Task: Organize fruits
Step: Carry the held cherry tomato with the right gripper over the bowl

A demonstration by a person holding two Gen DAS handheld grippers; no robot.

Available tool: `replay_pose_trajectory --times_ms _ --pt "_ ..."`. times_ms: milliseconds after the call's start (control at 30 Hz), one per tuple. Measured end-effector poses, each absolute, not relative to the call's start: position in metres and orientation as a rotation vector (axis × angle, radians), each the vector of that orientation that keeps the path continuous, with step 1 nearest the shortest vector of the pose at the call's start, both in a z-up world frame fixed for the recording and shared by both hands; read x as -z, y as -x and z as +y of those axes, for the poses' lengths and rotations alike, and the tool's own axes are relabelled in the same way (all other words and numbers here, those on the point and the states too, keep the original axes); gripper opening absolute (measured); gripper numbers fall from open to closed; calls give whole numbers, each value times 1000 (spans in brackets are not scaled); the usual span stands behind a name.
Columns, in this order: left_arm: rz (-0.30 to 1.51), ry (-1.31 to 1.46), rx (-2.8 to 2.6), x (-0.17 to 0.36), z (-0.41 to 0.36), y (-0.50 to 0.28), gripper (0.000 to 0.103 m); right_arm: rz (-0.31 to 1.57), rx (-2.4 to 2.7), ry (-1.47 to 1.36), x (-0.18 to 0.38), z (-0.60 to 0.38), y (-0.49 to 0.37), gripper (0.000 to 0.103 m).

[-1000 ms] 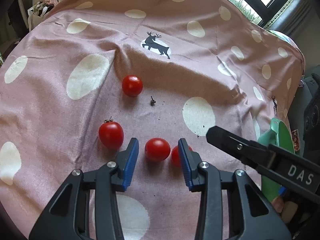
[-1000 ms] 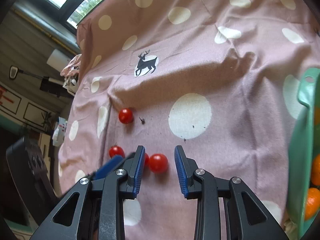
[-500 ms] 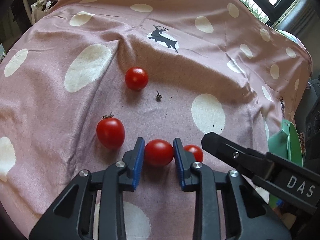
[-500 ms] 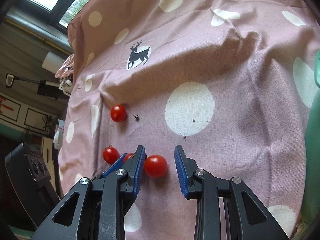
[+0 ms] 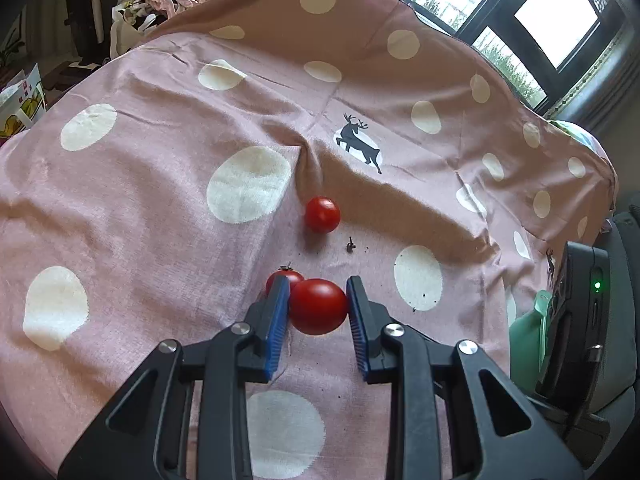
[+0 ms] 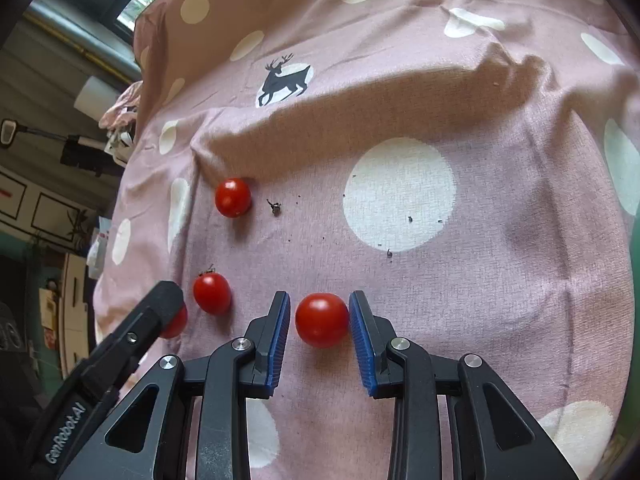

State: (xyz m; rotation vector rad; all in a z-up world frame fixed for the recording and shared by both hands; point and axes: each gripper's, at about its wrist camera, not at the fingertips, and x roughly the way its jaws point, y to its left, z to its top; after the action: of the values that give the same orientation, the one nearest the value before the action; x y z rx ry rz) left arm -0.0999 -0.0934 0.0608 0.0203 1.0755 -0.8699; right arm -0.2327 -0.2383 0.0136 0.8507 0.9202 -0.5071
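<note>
Several red cherry tomatoes lie on a pink dotted cloth (image 5: 160, 208). My left gripper (image 5: 318, 304) is shut on one tomato (image 5: 318, 306) and holds it just above the cloth. Behind it a stemmed tomato (image 5: 282, 278) is half hidden, and another tomato (image 5: 322, 214) lies farther back. My right gripper (image 6: 316, 320) stands open around a tomato (image 6: 322, 320) that rests on the cloth; the right pad is at its side and a gap shows on the left. In the right wrist view the left gripper's finger (image 6: 164, 300) covers most of its held tomato (image 6: 178, 322), beside the stemmed tomato (image 6: 212, 293).
A green basin (image 5: 534, 320) sits at the cloth's right edge, partly behind the black right-hand device (image 5: 580, 300). A loose stem (image 5: 351, 245) and crumbs lie mid-cloth. A cloth fold (image 6: 360, 92) runs across behind the tomatoes. Windows and clutter are beyond.
My left gripper closed on the middle tomato and lifted it off the cloth, drawing back to the left. My right gripper sank and shifted so its tomato sits between the fingers.
</note>
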Motion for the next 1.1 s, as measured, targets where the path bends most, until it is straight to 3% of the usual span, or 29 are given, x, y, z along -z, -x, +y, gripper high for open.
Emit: replay_pose_trajectory --times_ms 500,1100 --pt "1004 -37 919 -79 -97 121 29 907 566 -746 -23 -228 239 29" --pt "831 -89 1105 -118 -105 188 29 610 698 -709 -98 -229 325 29"
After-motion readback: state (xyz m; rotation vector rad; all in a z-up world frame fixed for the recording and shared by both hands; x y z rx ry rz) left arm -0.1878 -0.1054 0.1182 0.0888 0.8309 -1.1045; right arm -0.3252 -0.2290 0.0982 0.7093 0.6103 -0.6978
